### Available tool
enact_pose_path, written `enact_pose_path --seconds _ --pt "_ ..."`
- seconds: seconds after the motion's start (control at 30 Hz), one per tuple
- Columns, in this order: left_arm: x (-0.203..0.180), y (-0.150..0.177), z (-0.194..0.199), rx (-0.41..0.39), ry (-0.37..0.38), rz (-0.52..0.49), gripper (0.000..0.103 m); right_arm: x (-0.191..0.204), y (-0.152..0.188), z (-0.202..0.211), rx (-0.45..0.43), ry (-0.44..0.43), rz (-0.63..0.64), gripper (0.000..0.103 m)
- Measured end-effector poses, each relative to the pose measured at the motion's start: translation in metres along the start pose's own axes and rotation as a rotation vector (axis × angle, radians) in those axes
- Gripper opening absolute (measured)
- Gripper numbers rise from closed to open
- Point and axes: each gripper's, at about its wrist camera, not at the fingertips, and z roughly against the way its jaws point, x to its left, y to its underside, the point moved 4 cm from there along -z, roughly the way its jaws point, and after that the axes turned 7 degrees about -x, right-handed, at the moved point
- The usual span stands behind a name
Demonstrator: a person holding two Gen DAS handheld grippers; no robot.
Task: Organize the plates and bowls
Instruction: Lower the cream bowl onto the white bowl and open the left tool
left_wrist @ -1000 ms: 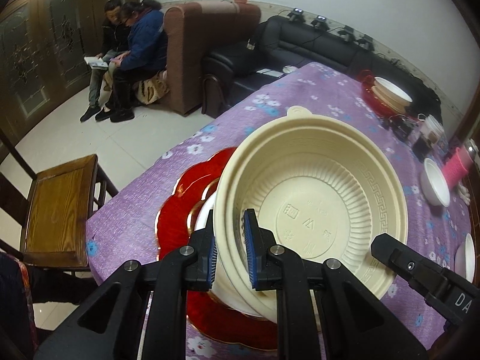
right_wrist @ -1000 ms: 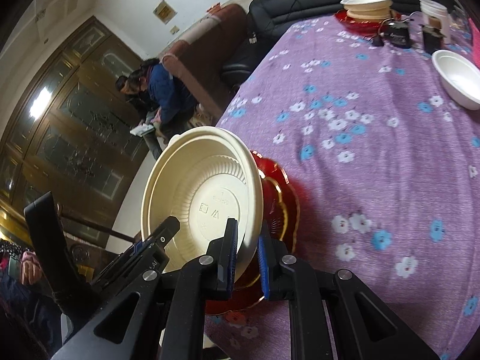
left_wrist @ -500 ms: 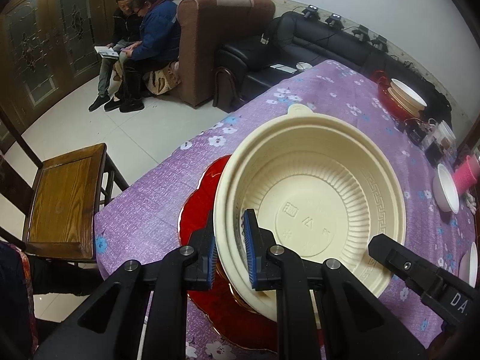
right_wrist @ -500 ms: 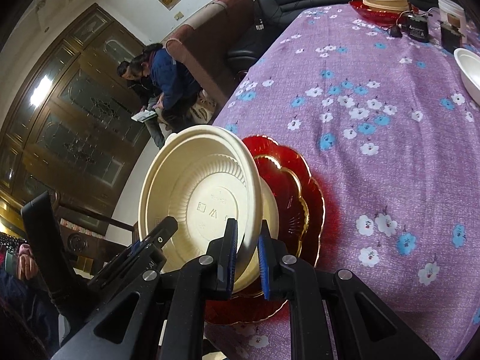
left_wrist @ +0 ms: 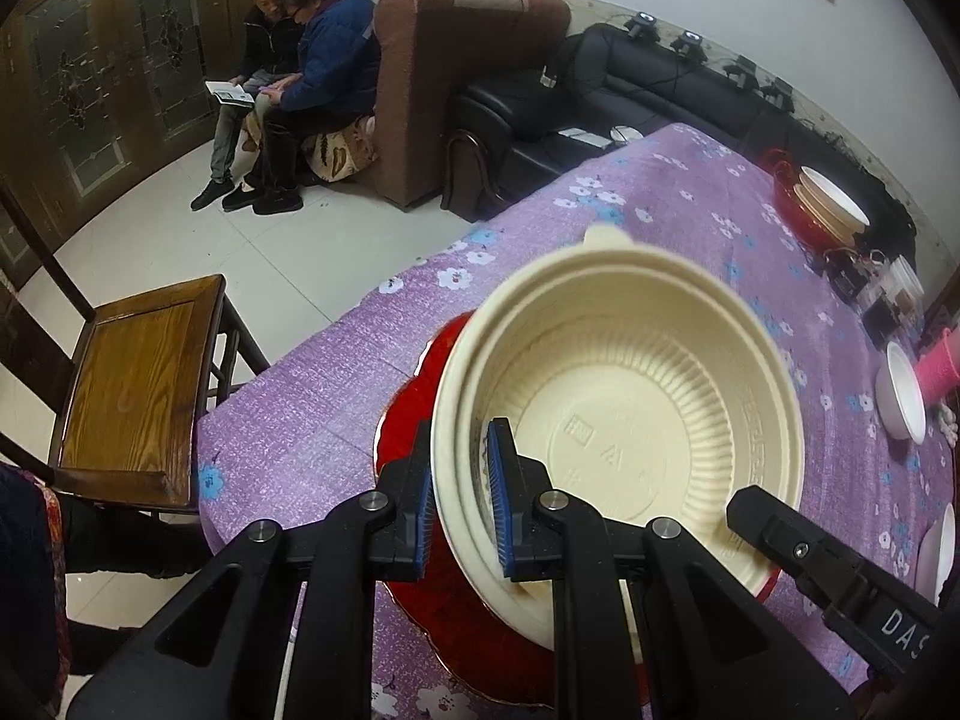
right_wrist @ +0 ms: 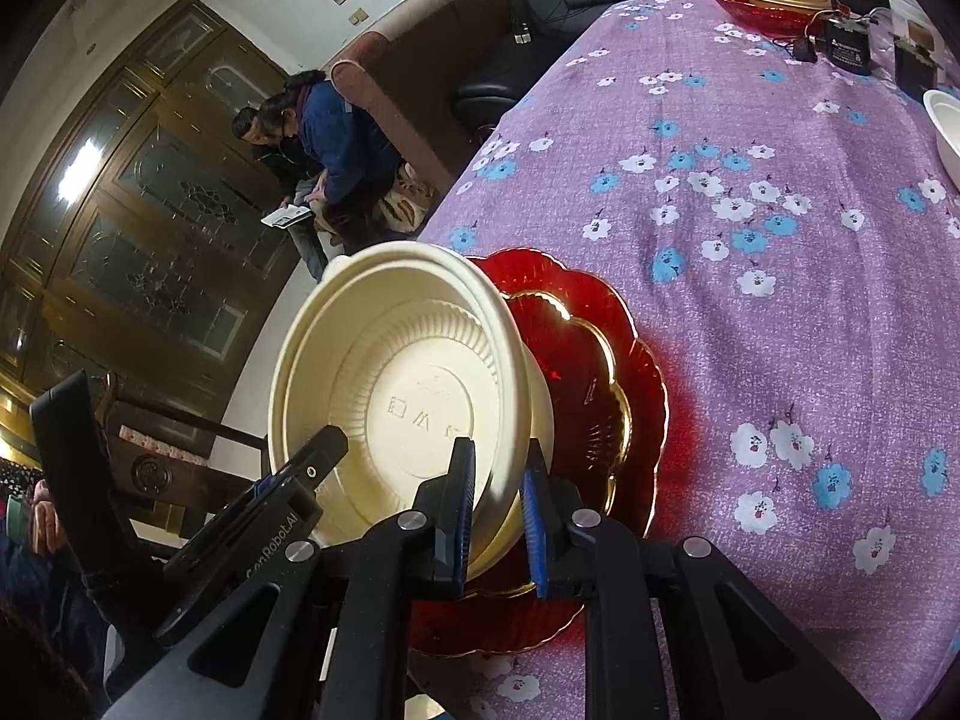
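One cream bowl (left_wrist: pixel 630 420) tilted over one red plate (right_wrist: pixel 600 372) near the table (right_wrist: pixel 780 180) corner. Left gripper (left_wrist: pixel 459 504) pinching the bowl's rim. Right gripper (right_wrist: pixel 495 516) just opening, pads no longer pressing the opposite rim between them. Farther off: one second red plate (right_wrist: pixel 762 6) carrying stacked bowls, two white bowls (left_wrist: pixel 900 399).

A purple flowered cloth (left_wrist: pixel 336 396) covers the table. Beside it stands a wooden chair (left_wrist: pixel 135 390) on the pale tiled floor (left_wrist: pixel 288 246). Farther back, two people (left_wrist: pixel 300 78) sit side by side over a booklet (left_wrist: pixel 229 93), next to a brown armchair (left_wrist: pixel 444 78) and a black sofa (left_wrist: pixel 630 96). Dark carved doors (right_wrist: pixel 162 228) fill the wall behind them. A pink cup (left_wrist: pixel 941 367) shows at the table's right edge.
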Motion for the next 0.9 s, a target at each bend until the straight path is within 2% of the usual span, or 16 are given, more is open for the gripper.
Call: enact_pose_path --seconds 0.37,0.5,0.6,0.67,0.73,0.83,0.9 --pt "0.002 -0.001 0.006 -0.010 0.001 0.012 0.014 -0.002 -0.001 0.006 -0.016 -0.006 -0.009 0.017" --pt "0.002 -0.002 0.008 -0.011 0.001 0.013 0.018 -0.003 -0.001 0.009 -0.022 -0.007 -0.011 0.019" --pt "0.003 -0.002 0.010 -0.013 0.004 0.021 0.029 -0.005 -0.001 0.012 -0.027 -0.010 -0.022 0.029" --pt "0.004 -0.004 0.013 -0.026 0.000 0.028 0.034 -0.009 -0.001 0.018 -0.041 -0.015 -0.040 0.042" --pt "0.006 -0.005 0.017 -0.043 -0.009 0.039 0.042 -0.012 -0.003 0.024 -0.066 -0.024 -0.062 0.061" --pt "0.009 -0.009 0.025 -0.086 -0.024 0.066 0.052 -0.017 -0.005 0.035 -0.098 -0.041 -0.091 0.068" --pt "0.009 -0.011 0.032 -0.115 -0.032 0.087 0.065 -0.022 -0.006 0.043 -0.113 -0.063 -0.121 0.073"
